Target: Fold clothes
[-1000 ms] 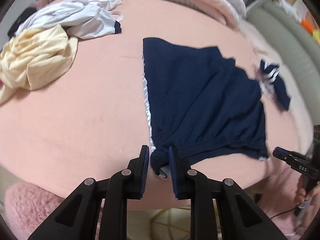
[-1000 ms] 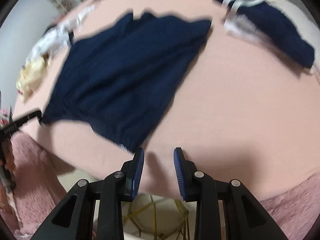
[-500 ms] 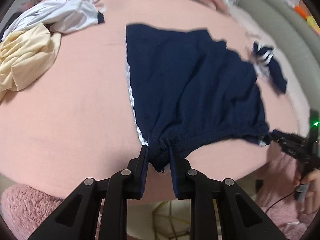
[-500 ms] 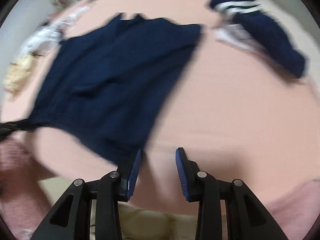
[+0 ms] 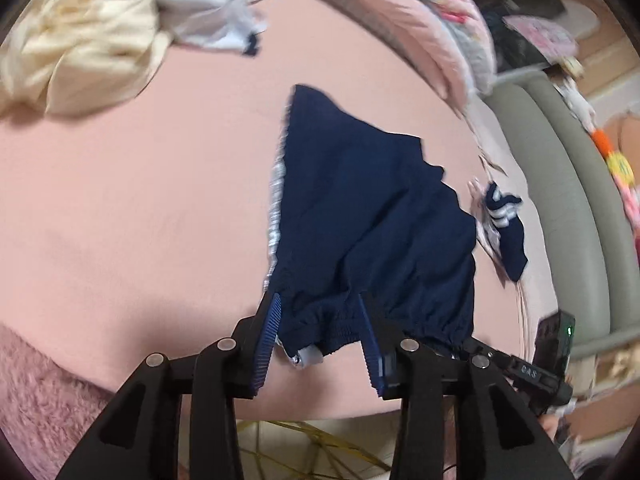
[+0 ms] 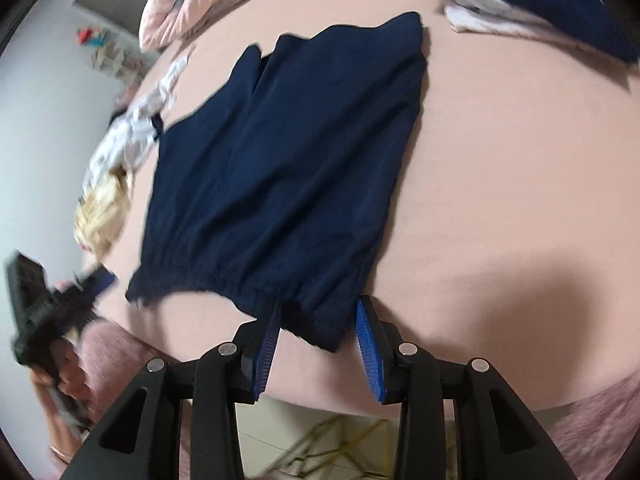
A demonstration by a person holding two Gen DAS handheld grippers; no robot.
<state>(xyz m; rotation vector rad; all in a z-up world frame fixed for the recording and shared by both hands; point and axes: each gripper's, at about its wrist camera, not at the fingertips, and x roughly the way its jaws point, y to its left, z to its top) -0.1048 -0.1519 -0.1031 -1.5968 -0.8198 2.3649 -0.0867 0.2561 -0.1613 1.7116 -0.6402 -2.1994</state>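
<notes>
Navy shorts (image 5: 372, 224) with a white side stripe lie on the pink bed, waistband toward me; they also show in the right wrist view (image 6: 288, 168). My left gripper (image 5: 320, 320) is open, its jaws either side of the waistband's left corner. My right gripper (image 6: 320, 320) is open, its jaws either side of the waistband's right corner. Each gripper shows at the edge of the other's view: the right one (image 5: 536, 364), the left one (image 6: 48, 316).
A cream garment (image 5: 80, 44) and a white garment (image 5: 216, 20) lie at the far left of the pink bed (image 5: 132, 208). A navy and white striped garment (image 5: 504, 224) lies right of the shorts. Pink pillows (image 5: 408, 4) at the back. A grey headboard (image 5: 568, 200) at the right.
My left gripper, shut on the waistband corner earlier, has opened wide. My right gripper has moved left onto the waistband's other corner, and the shorts have shifted toward me.
</notes>
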